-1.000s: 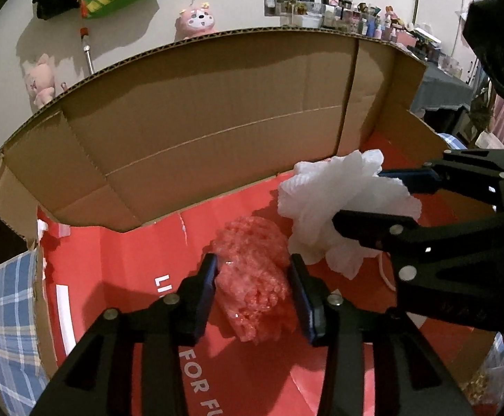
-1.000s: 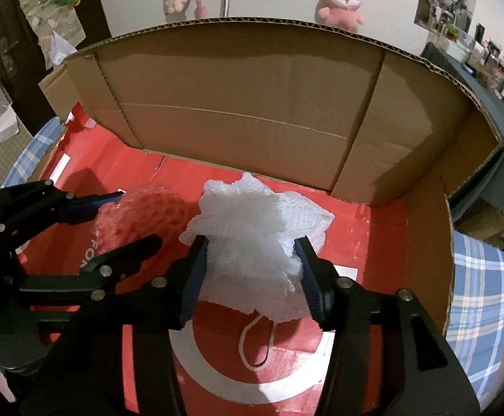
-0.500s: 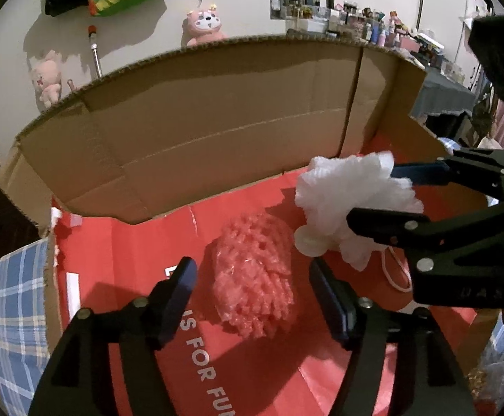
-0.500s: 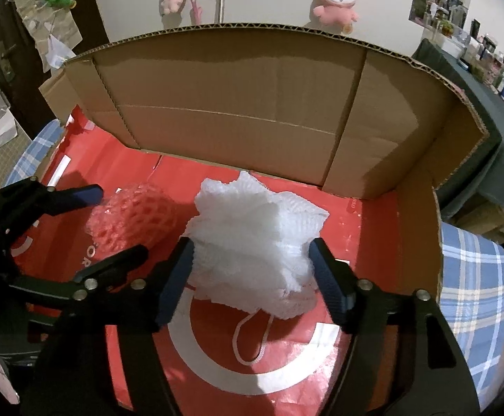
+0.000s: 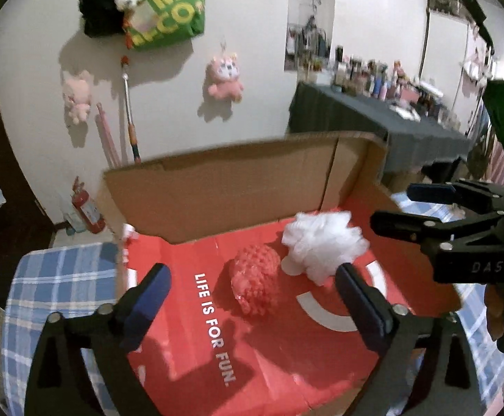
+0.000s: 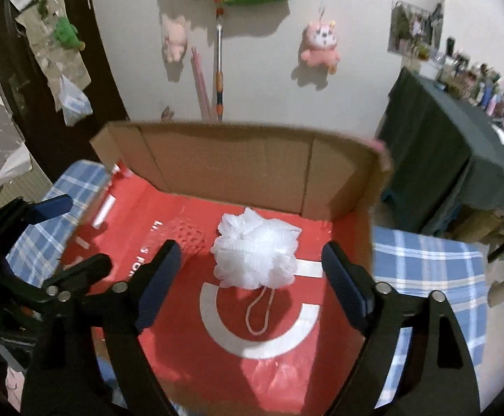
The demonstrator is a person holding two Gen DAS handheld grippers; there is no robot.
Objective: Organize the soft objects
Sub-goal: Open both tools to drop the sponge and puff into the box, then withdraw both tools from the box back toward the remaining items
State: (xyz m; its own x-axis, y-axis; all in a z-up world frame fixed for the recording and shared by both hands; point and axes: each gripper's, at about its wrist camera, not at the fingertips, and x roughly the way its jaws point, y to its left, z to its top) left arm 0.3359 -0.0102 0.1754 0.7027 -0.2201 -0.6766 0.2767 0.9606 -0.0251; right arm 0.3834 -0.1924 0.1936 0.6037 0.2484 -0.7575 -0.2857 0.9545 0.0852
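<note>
A red mesh sponge (image 5: 254, 282) (image 6: 188, 239) and a white bath pouf (image 5: 321, 244) (image 6: 256, 253) with a white cord loop lie side by side on the red floor of an open cardboard box (image 5: 238, 187) (image 6: 238, 170). My left gripper (image 5: 252, 282) hangs above the box with its jaws opening wide, and the red sponge lies loose far below them. My right gripper (image 6: 248, 258) is raised too, jaws opening, the pouf free beneath them. Each gripper shows at the edge of the other's view.
The box sits on a blue plaid cloth (image 5: 54, 277) (image 6: 432, 263). A dark-covered table (image 5: 373, 118) (image 6: 460, 138) with several bottles stands to the right. Plush toys (image 5: 224, 76) (image 6: 319, 46) and a green bag (image 5: 168, 7) hang on the wall behind.
Both grippers let go of their soft objects, opened wide and rose back out of the box. The red sponge and white pouf stayed on the box floor.
</note>
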